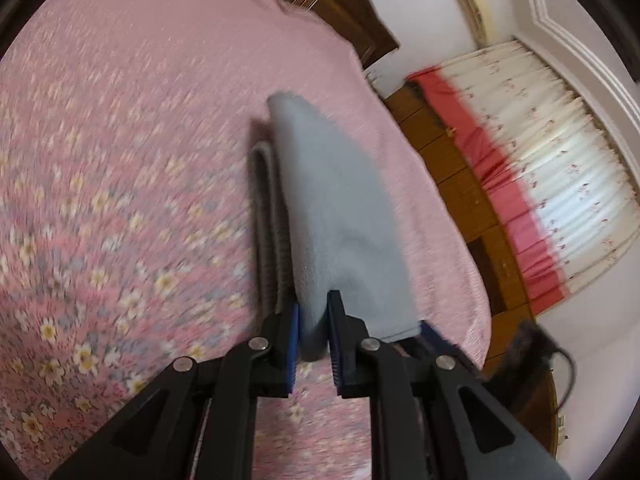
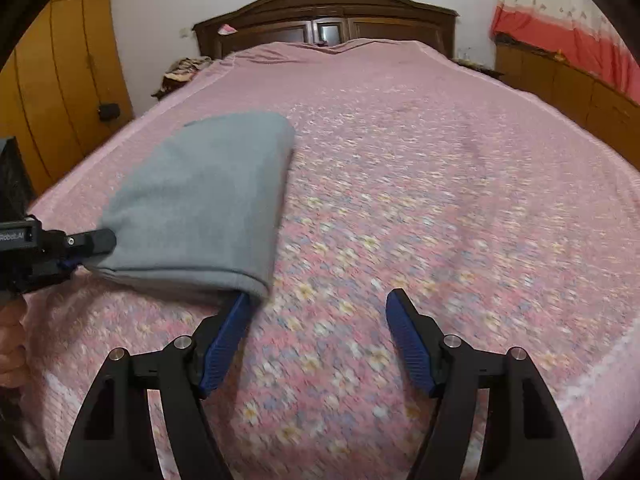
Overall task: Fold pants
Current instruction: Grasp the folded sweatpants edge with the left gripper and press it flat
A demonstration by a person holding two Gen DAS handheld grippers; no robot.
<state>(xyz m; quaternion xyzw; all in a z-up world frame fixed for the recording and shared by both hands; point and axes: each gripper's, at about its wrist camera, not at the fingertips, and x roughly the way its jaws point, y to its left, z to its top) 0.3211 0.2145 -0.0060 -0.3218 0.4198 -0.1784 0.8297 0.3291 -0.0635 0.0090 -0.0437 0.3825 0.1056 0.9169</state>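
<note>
Pants point(image 2: 200, 196) are already a compact grey bundle, several layers thick, lying near the left side of the bed point(image 2: 440, 160) w/ its pink floral cover. Judging by that shape, most of the folding looks done; what's left is prob. just setting the last held edge down and maybe smoothing or squaring the stack.

Left gripper point(image 1: 314, 332) is clenched on the near edge of the bundle: in the left wrist view grey cloth fills the narrow gap between the blue pads point(image 1: 294, 344), and the fabric rises from there toward a rounded fold at the far end. A ribbed darker band, likely the waistband point(image 1: 266, 208), shows along the left of the top layer. From the right wrist view that same gripper comes in from the left edge, w/ a bit of the person's hand point(image 2: 12, 344) below it, and it pinches the bundle's left corner slightly off the cover.

Right gripper point(image 2: 320, 336) is released: jaws spread wide, nothing between them, only bedspread visible in the gap. Its left pad sits just beside the near right corner of the bundle; can't tell if it touches, pic is blurred there.

Rest of the bed is bare cover up to the dark wooden headboard point(image 2: 328, 12). Wardrobe point(image 2: 52, 80) at left, curtain point(image 1: 540, 168) w/ red band by the window side.
</note>
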